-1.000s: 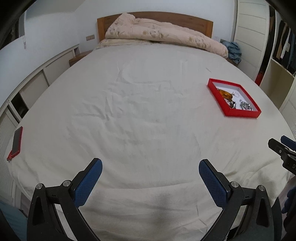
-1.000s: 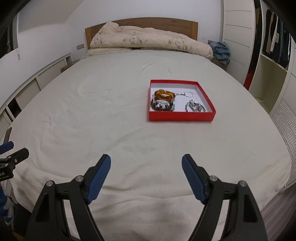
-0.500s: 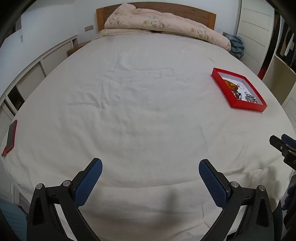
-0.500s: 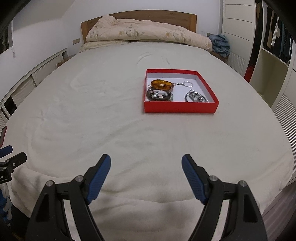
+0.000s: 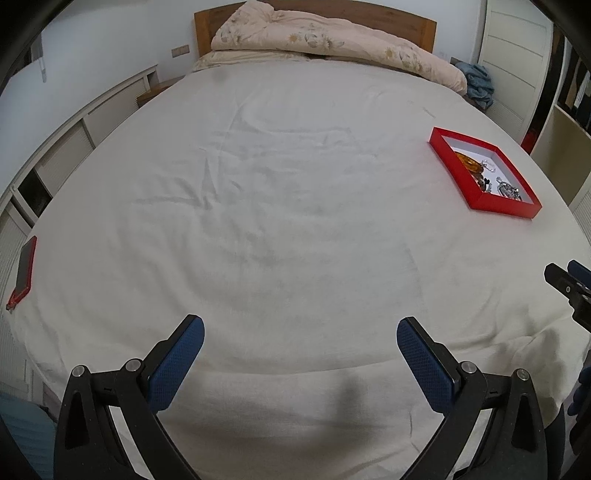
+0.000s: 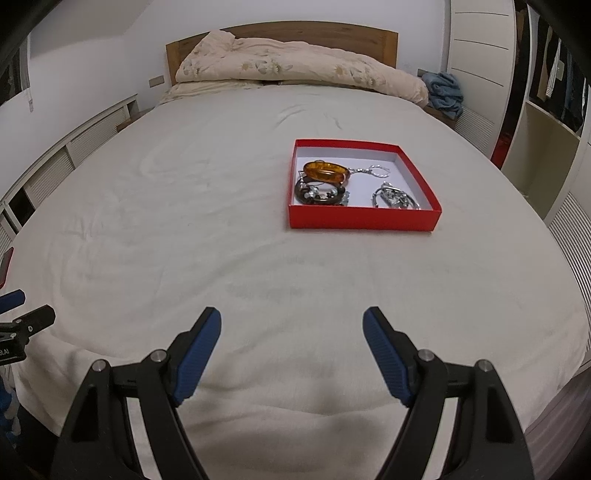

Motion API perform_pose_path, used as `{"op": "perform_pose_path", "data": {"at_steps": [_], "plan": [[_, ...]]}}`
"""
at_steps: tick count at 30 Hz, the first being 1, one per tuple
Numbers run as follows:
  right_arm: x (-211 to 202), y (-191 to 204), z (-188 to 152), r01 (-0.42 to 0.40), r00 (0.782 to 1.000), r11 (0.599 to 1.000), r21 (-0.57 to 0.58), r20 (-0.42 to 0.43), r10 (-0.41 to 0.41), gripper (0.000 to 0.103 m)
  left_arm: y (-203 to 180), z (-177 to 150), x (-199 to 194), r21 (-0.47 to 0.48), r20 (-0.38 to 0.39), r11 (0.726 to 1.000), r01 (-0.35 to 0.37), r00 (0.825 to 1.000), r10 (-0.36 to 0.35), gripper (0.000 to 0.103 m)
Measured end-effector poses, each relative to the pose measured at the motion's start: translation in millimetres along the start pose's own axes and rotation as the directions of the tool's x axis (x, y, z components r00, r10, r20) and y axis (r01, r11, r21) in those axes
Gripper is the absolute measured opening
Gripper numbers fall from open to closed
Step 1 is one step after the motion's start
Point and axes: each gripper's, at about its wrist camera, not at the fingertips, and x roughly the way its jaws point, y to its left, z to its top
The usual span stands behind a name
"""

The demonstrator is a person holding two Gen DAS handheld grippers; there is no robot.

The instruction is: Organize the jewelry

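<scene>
A shallow red box [image 6: 364, 218] with a white inside lies on the cream bed sheet, ahead of my right gripper [image 6: 291, 325] and slightly right. In it lie an amber bangle [image 6: 325, 172], a dark beaded bracelet [image 6: 319, 192], a silver keyring chain [image 6: 373, 170] and a silver trinket [image 6: 397, 197]. In the left wrist view the same red box [image 5: 502, 208] sits far to the right. My left gripper [image 5: 300, 334] hovers open over bare sheet near the foot of the bed. Both grippers are open with nothing between their blue pads.
A folded floral duvet [image 6: 295, 70] lies against the wooden headboard [image 6: 280, 35]. A red-cased phone [image 5: 24, 271] rests at the bed's left edge. White cabinets [image 5: 74, 147] line the left wall; a wardrobe and open shelves [image 6: 546, 129] stand to the right.
Both grippers sank a little toward the foot of the bed, so the sheet and red box sit slightly lower and nearer in view. Jaws stayed equally wide.
</scene>
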Motion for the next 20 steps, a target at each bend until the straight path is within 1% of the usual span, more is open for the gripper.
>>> {"op": "perform_pose_path", "data": {"at_steps": [12, 20], "plan": [[4.4, -3.6, -2.2, -0.007, 1.0, 1.0, 0.017, -0.011, 0.007, 0.078, -3.1, -0.1, 0.3, 0.014, -0.007, 1.0, -0.007, 1.0, 0.007, 0.102], [6.2, -1.7, -2.2, -0.006, 1.0, 1.0, 0.013, -0.017, 0.006, 0.078, 1.5, -0.2, -0.5, -0.002, -0.006, 1.0, -0.017, 1.0, 0.017, 0.102]]}}
